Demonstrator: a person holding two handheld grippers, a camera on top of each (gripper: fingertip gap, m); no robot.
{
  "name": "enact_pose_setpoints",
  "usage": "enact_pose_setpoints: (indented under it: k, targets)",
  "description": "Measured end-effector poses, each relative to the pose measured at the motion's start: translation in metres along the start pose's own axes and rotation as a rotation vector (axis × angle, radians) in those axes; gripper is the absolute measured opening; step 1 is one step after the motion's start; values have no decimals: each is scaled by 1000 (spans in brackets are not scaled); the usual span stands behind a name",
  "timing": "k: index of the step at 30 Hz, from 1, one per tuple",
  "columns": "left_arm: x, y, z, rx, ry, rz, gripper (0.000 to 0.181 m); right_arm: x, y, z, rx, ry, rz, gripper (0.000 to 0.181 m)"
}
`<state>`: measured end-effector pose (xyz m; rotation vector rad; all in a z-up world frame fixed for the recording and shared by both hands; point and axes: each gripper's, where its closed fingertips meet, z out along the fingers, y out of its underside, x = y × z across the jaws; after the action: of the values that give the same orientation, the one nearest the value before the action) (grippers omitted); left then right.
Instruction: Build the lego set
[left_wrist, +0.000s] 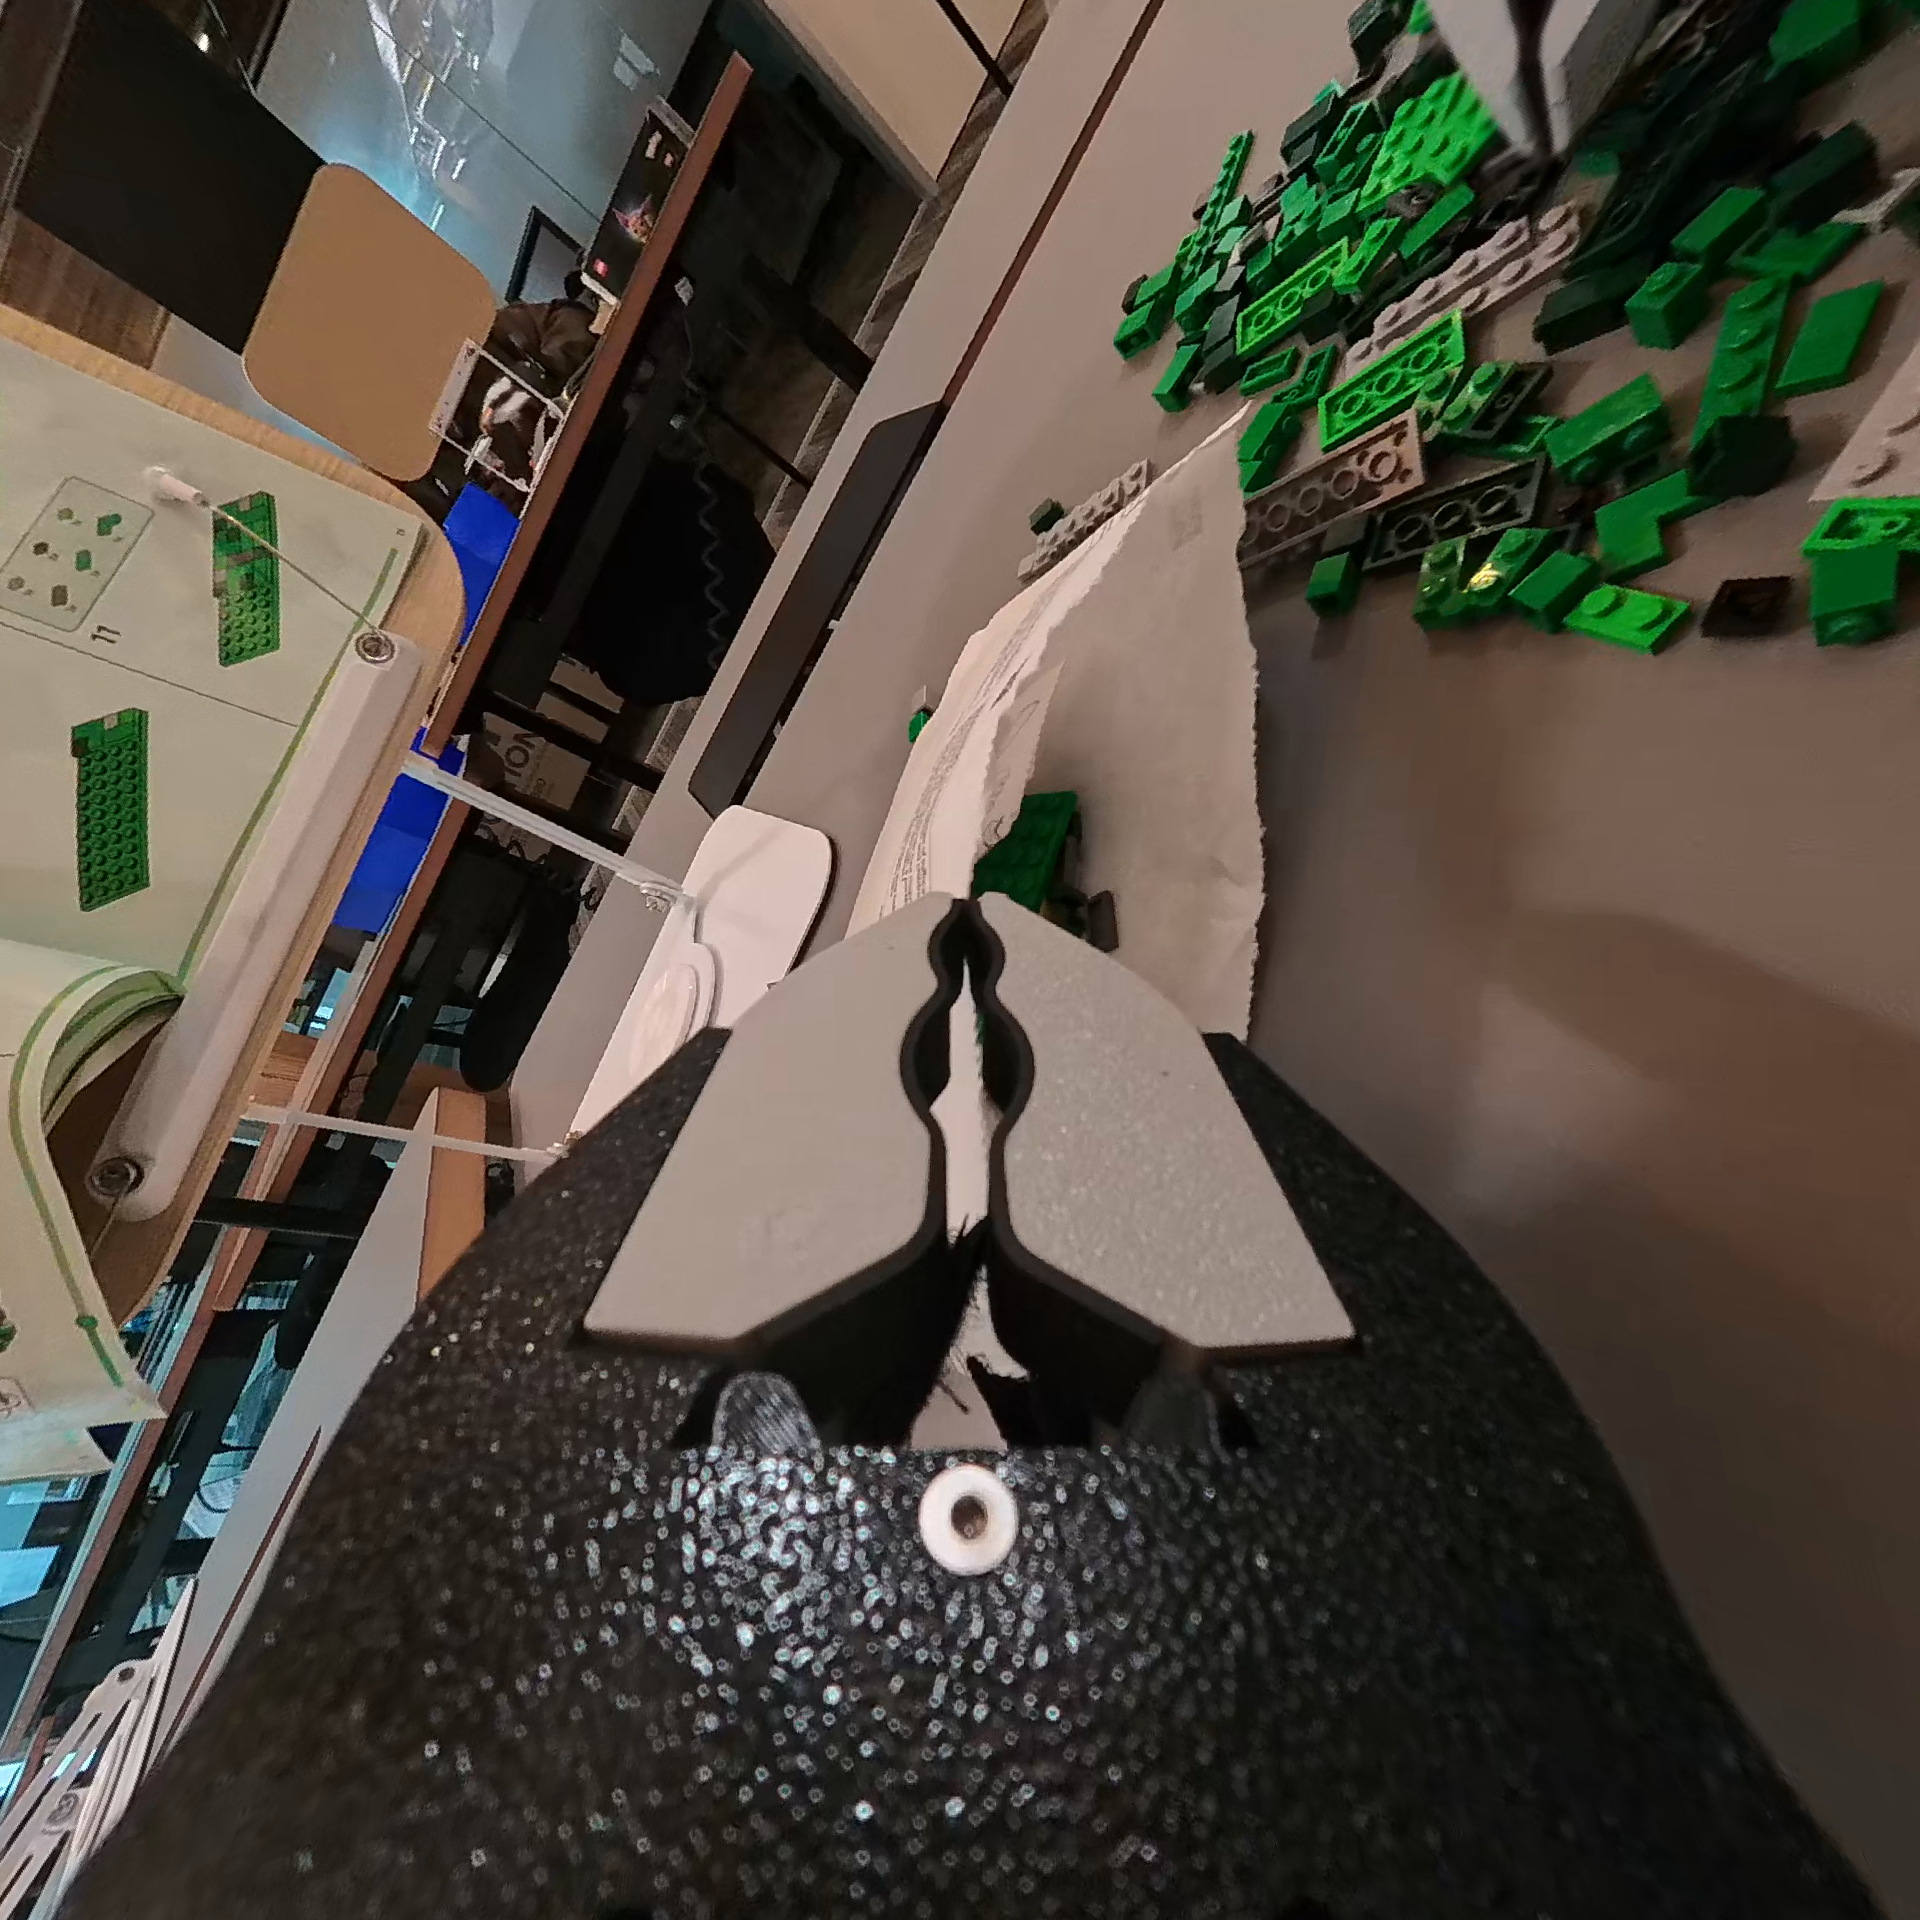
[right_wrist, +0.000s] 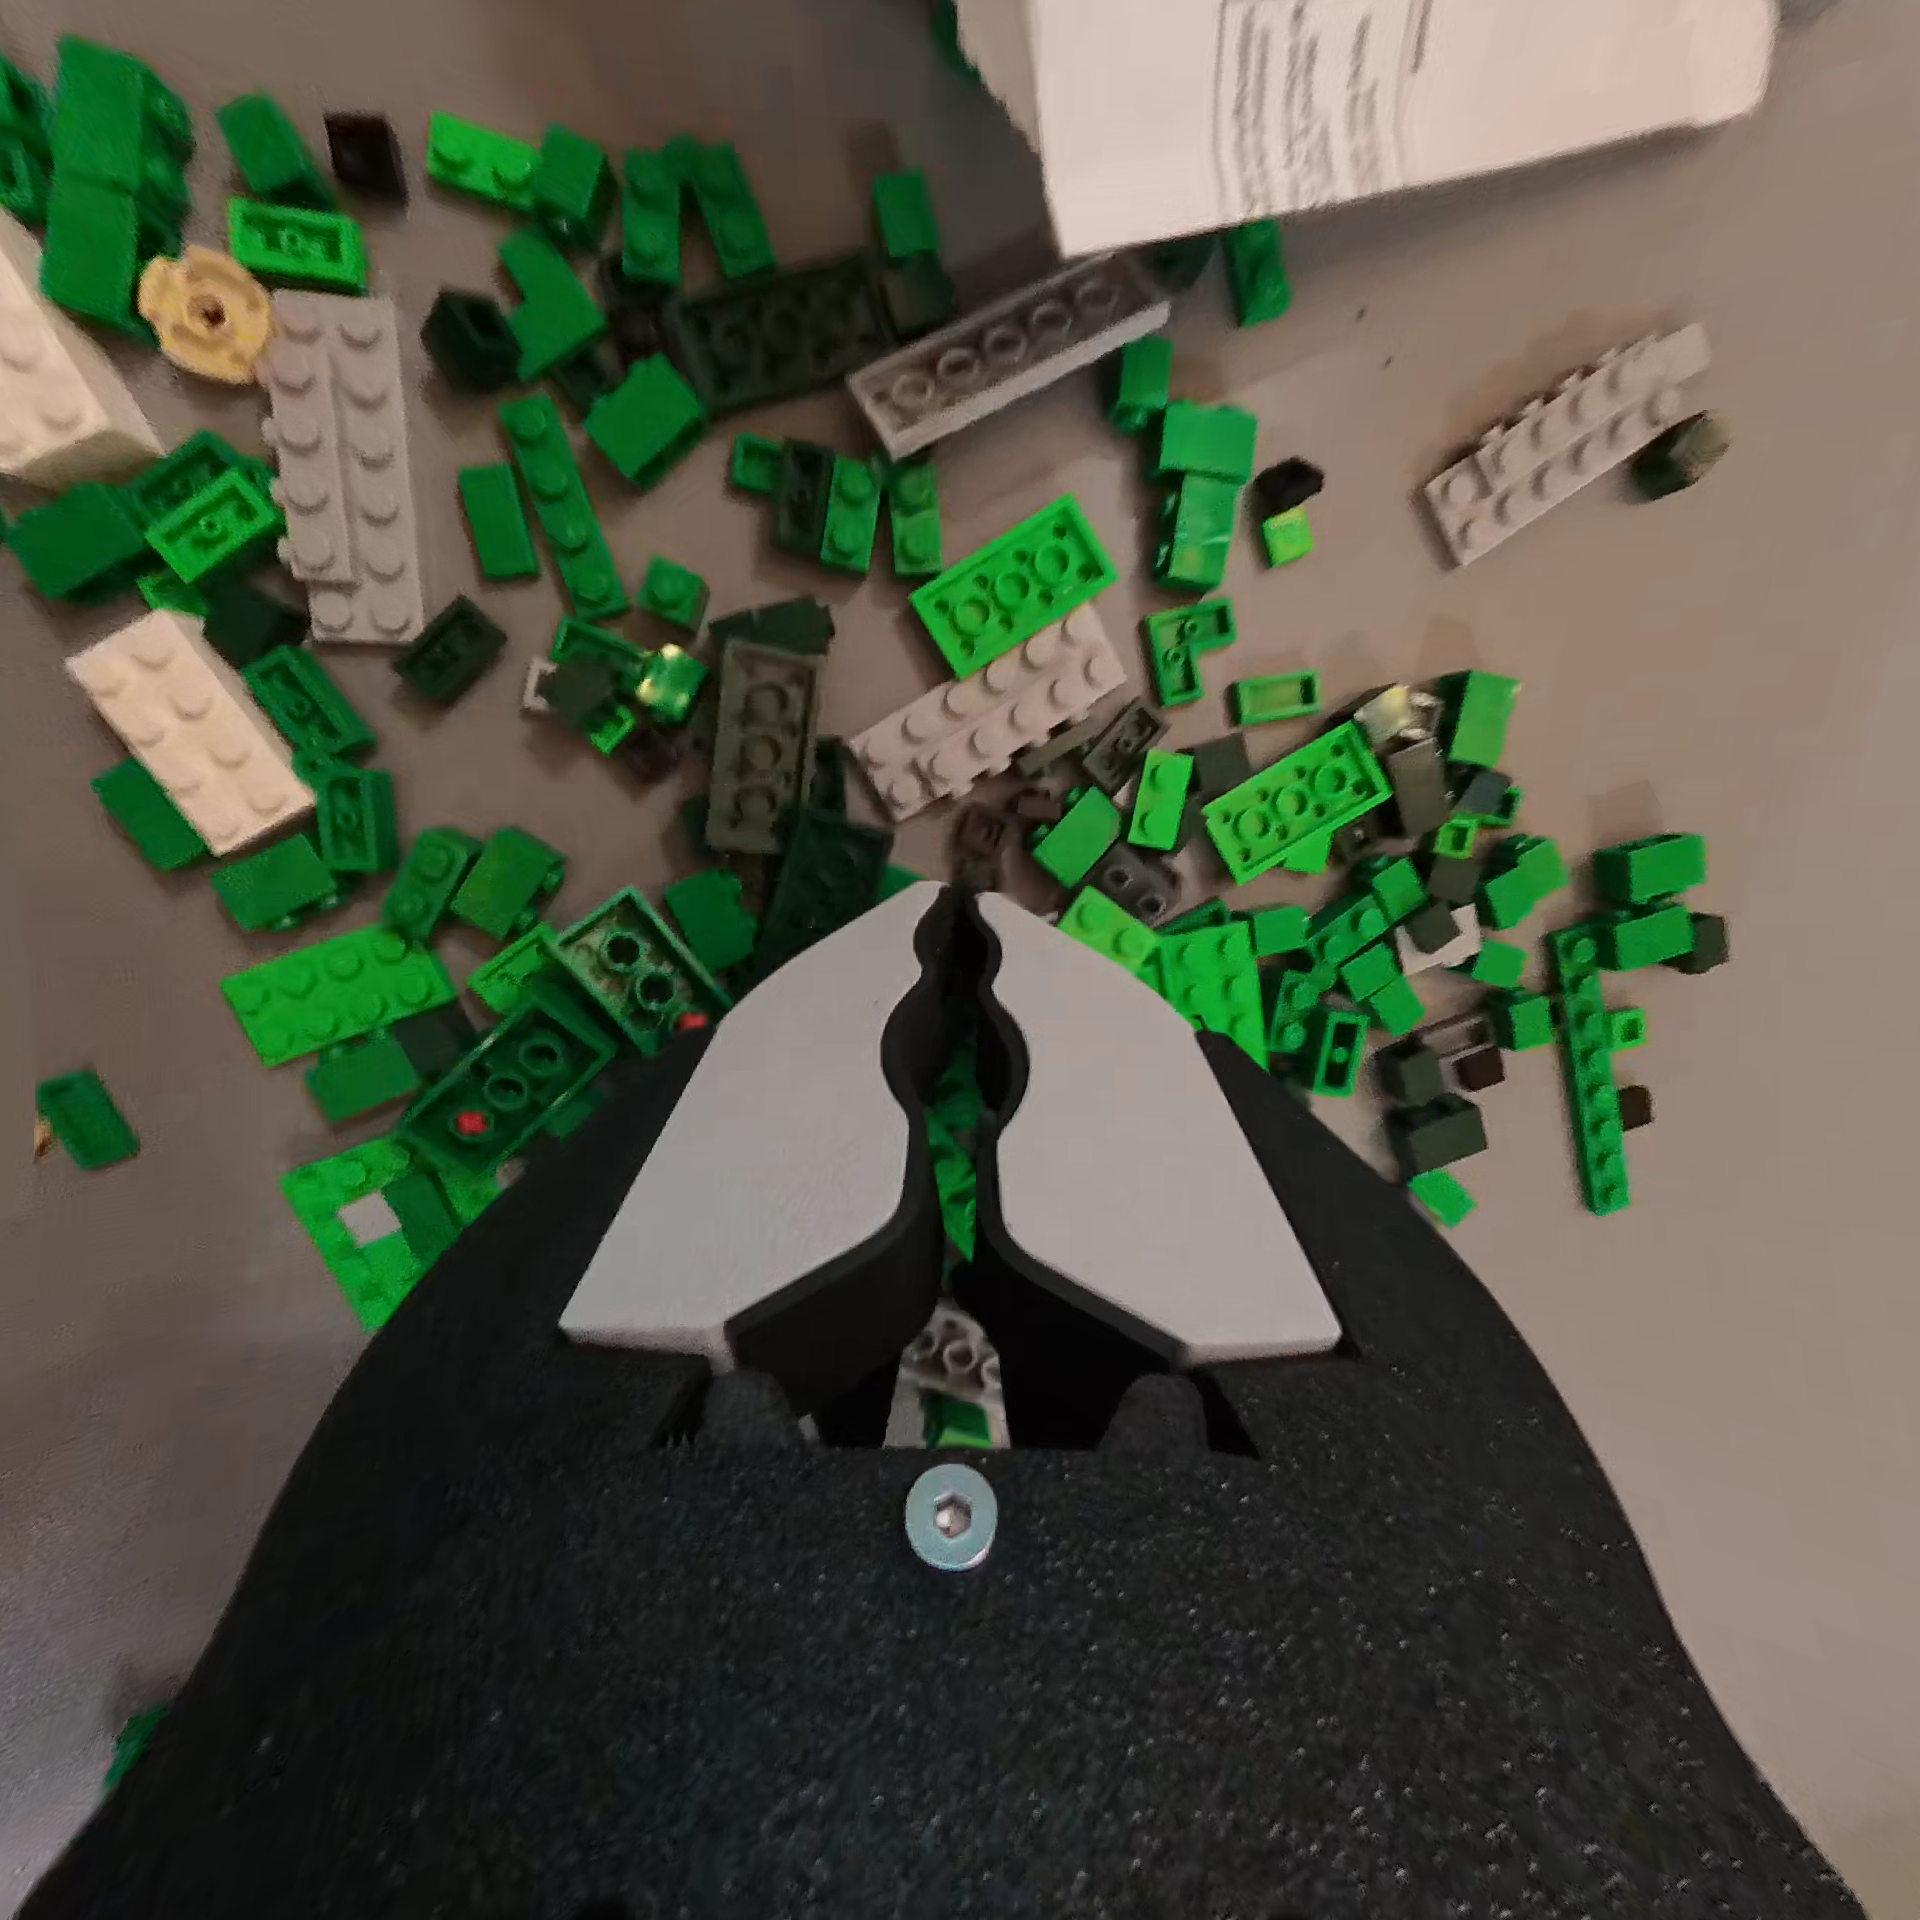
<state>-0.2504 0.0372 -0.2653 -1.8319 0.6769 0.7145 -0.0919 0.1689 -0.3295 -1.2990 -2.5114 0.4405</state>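
Lego pieces (right_wrist: 790, 582): loose green, grey, white and black bricks and plates scattered over the grey tabletop (right_wrist: 1558, 312), ahead of and on both sides of the right fingers; nothing assembled shows among them in the right wrist view.
Started build: a green plate (left_wrist: 1029, 836) lies just ahead of the left fingers, partly on a white torn paper bag (left_wrist: 1164, 665); it may be the base in progress, though the view is too partial to be sure.
Right gripper (right_wrist: 961, 906): fingers drawn together at the tips, nothing clamped; pointing steeply down at the heap, tips low over the dark green pieces.
Left gripper (left_wrist: 968, 912): fingers likewise closed to a thin gap and empty; rolled to one side, so that the tabletop runs diagonally through its view, and aimed low along it towards the paper.
Instructions: an open booklet (left_wrist: 156, 644) stands on a holder well off to the left of the left fingers.
Risk, crowding: pieces overlap and touch, so closing on one would probably nudge or drag its neighbours.
Risk, closed tips: descending with tips together would push bricks aside, not grasp.
Risk, flat plates: thin plates lying flush offer little edge and could slip out.
Risk, paper: the loose bag could slide under the green plate when pressed.
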Motion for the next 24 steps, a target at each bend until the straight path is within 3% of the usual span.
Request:
enact_pose_setpoints:
  k: [11, 24]
  targets:
    - [2, 0, 1, 0, 7, -1, 0, 4, -6, -6, 44, -42, -20, 14]
    - [2, 0, 0, -5, 11, -2, 0, 8, -1, 5, -24, -106, -62, 8]
